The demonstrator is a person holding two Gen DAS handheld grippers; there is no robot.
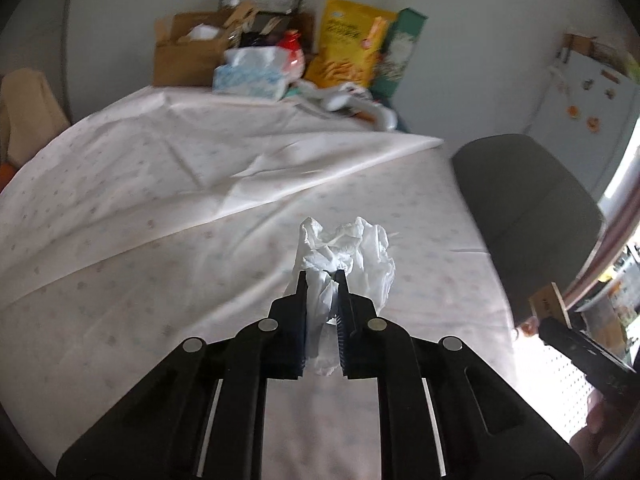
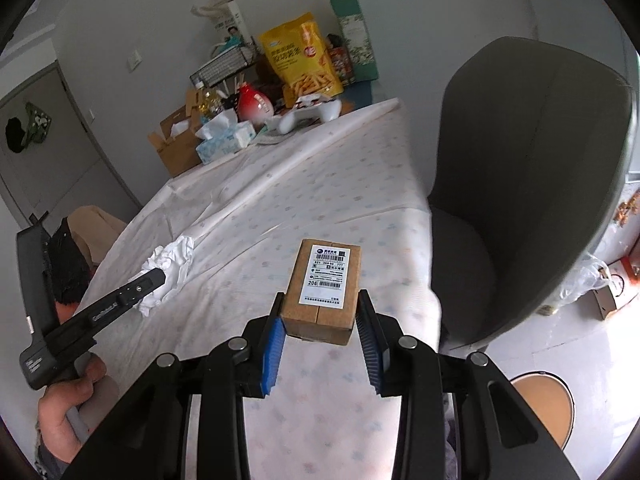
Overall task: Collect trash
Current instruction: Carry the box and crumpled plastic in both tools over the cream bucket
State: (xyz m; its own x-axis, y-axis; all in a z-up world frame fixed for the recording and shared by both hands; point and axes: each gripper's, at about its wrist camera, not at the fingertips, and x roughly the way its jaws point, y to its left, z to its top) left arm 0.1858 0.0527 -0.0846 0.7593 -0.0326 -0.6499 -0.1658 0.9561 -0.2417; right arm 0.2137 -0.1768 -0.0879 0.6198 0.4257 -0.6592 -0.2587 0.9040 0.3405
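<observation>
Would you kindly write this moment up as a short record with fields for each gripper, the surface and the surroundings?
left gripper: shut on the tissue, a crumpled white wad
right gripper: shut on the box, small cardboard with a white shipping label on top
surface: table under a pale patterned cloth
far end of table: tissue pack, yellow snack bag, open carton
beside table: grey chair
</observation>
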